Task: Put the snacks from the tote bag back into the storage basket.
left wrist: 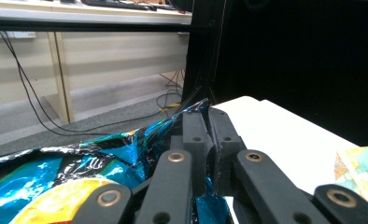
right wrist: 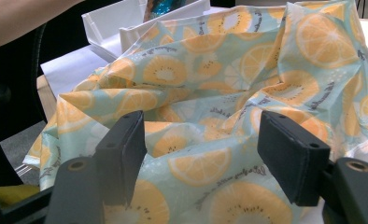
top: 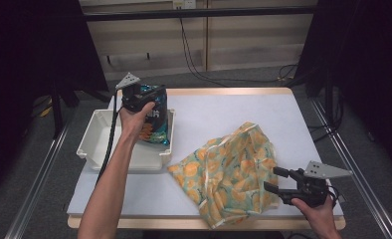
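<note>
1. Over on the left, the left gripper (top: 145, 99) has its fingers (left wrist: 194, 135) clenched tight on the top edge of the snack bag (top: 154, 122), the foil pinched flat between the two pads, as the left gripper view shows up close.

2. That snack bag is shiny blue foil with yellow and orange print, crinkled at the top, hanging upright over the right end of the white plastic bin (top: 97, 142), its lower edge right at the bin's rim.

3. Moving right, the citrus-print bag (top: 231, 172) lies crumpled on the tabletop (top: 224, 112), pale blue-green with orange slices, just beside the bin.

4. At the far right, the right gripper (top: 275, 179) has its fingers (right wrist: 121, 151) released and spread wide, one either side of a fold at the bag's near right edge, not pressing on it.

5. The tabletop is pale with a wooden edge; behind it stand light panelled walls, trailing black cables on a grey floor, and dark curtains at both sides.
</note>
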A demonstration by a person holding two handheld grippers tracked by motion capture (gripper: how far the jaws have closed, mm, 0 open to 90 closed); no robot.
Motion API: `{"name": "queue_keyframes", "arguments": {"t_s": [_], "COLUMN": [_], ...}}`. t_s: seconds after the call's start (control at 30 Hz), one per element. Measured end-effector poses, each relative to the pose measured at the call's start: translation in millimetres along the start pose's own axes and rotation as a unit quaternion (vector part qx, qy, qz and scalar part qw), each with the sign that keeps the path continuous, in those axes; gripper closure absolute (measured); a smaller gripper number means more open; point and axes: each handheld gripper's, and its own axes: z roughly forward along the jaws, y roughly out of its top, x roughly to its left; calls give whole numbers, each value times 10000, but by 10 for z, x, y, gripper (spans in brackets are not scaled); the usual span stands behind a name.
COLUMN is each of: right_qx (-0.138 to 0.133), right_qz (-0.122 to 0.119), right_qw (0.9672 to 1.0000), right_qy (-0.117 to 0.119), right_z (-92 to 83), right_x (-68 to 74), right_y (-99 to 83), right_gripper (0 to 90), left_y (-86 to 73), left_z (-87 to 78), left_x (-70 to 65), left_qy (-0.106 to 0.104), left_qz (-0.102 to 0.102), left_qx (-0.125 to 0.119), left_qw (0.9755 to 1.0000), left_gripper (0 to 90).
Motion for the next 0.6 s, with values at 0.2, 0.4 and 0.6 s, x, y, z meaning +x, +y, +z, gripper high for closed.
{"name": "queue_keyframes", "arguments": {"t_s": [0.2, 0.4, 0.6], "right_qx": [38, 39, 45], "right_qz": [-5, 31, 6], "right_qw": [10000, 10000, 10000], "right_qy": [19, 14, 33], "right_z": [16, 5, 16], "right_x": [10, 9, 10], "right_y": [-2, -6, -4], "right_gripper": [321, 319, 319], "left_y": [-7, 36, 104], "left_z": [109, 80, -149], "left_x": [1, -24, -41], "left_qy": [-16, 29, 59], "left_qz": [-91, -139, -235], "left_qx": [107, 193, 142], "left_qw": [9999, 9997, 9996], "left_gripper": [837, 651, 434]}}
